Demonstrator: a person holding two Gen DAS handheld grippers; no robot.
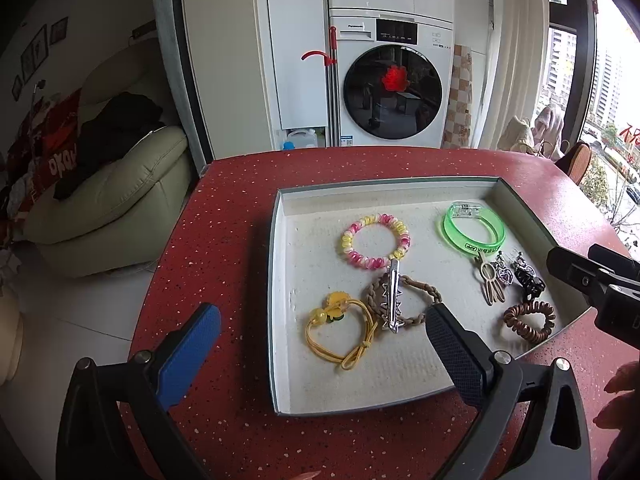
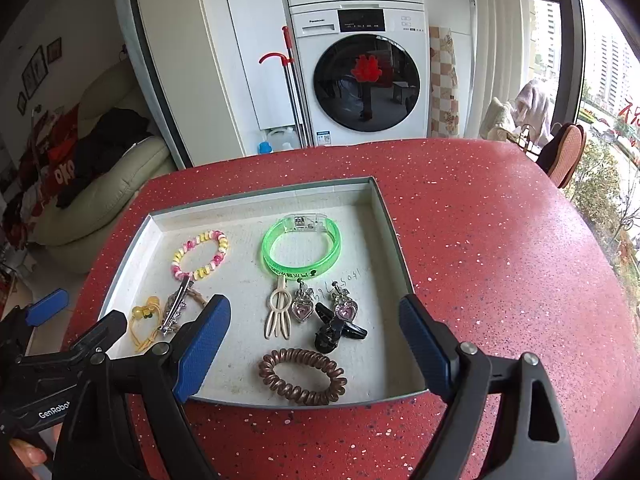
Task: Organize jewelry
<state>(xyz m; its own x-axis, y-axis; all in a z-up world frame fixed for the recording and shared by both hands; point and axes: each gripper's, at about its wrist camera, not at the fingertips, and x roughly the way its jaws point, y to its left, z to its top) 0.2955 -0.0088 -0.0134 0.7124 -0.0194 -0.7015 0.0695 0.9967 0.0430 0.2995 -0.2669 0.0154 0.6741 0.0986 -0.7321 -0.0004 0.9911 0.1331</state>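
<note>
- My left gripper (image 1: 324, 332) is released, with its jaws standing wide apart and nothing between them. One blue pad hangs over the red table (image 1: 224, 208), the other over the near part of the tray (image 1: 280, 280).
- My right gripper (image 2: 316, 340) is also released, and its jaws are still opening a little. Nothing is pressed by the pads; the brown coil hair tie (image 2: 302, 376) only lies on the tray floor below the gap.
- All the jewelry is inside the shallow white tray, which sits on the red table.
- On the left side of the tray I see the pink and yellow bead bracelet (image 1: 376, 240), the braided brown hair tie (image 1: 404, 300) with the silver hair clip (image 1: 392, 300) lying across it, and the yellow hair tie (image 1: 340, 332) just beside them.
- On the right side I see the green bangle (image 2: 302, 246) at the far end. In front of it lie the cream hair clip (image 2: 278, 316), two heart earrings (image 2: 303, 308), and the black hair clip (image 2: 336, 330), close together.
- The brown coil hair tie is the nearest to me, near the front wall of the tray.
- Behind the table stands a white washing machine (image 2: 366, 80).
</note>
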